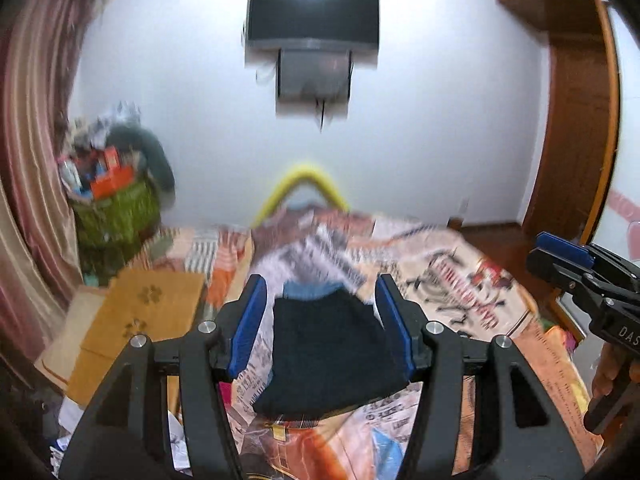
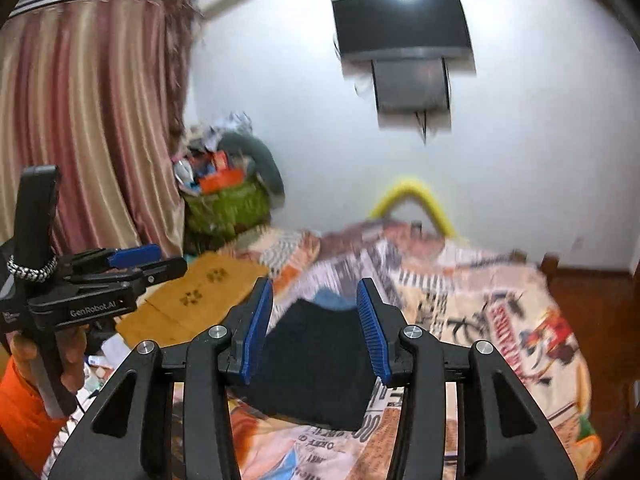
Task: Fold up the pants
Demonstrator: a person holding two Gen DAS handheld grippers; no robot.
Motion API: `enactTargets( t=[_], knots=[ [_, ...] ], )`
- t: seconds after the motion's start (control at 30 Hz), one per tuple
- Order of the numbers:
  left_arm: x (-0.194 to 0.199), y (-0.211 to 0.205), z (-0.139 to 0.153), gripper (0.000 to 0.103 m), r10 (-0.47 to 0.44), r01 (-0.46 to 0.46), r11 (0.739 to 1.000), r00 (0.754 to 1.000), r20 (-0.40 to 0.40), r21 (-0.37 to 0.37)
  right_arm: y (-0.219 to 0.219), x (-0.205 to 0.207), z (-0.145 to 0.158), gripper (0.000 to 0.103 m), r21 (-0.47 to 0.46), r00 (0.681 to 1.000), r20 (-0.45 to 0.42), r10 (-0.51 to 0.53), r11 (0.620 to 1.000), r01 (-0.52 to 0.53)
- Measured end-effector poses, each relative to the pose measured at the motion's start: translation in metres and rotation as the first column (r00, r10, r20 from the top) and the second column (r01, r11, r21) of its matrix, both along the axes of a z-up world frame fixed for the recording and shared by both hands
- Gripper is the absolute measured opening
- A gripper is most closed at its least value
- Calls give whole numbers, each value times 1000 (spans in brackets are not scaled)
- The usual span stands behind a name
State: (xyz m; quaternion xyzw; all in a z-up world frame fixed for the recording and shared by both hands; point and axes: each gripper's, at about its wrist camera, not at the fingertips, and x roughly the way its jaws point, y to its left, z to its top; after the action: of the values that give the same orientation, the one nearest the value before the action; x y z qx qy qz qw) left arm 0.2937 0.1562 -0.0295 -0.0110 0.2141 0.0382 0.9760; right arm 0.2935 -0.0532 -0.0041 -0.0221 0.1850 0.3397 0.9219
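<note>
The dark navy pants (image 1: 332, 352) lie folded in a compact stack on the printed bedspread (image 1: 460, 288), with a bit of light blue cloth (image 1: 308, 290) showing at their far edge. My left gripper (image 1: 320, 284) hangs open above them, holding nothing. My right gripper (image 2: 314, 286) is also open and empty above the same stack (image 2: 316, 360). Each gripper shows in the other's view: the right one at the right edge (image 1: 560, 248), the left one at the left edge (image 2: 136, 256). Both views are motion-blurred.
A tan cardboard sheet (image 1: 140, 320) lies left of the bed. A green basket (image 1: 116, 212) heaped with clutter stands by the striped curtain (image 1: 32, 160). A yellow curved tube (image 1: 304, 188) rises beyond the bed. A TV (image 1: 314, 16) hangs on the white wall; a wooden wardrobe (image 1: 576, 120) stands right.
</note>
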Motion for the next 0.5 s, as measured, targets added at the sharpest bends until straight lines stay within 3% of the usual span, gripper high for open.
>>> enactTargets(
  t=[0.23, 0.43, 0.5],
  knots=[
    [-103, -39, 23, 58, 16, -24, 999, 987, 163, 49, -33, -97, 35, 40, 86, 988, 151, 16, 996, -29],
    [-169, -66, 26, 58, 25, -54, 993, 966, 257, 103, -42, -151, 34, 40, 124, 977, 212, 8, 992, -36],
    [-184, -71, 27, 64, 21, -50, 994, 961, 274, 98, -44, -161, 29, 40, 140, 976, 218, 3, 990, -34]
  ],
)
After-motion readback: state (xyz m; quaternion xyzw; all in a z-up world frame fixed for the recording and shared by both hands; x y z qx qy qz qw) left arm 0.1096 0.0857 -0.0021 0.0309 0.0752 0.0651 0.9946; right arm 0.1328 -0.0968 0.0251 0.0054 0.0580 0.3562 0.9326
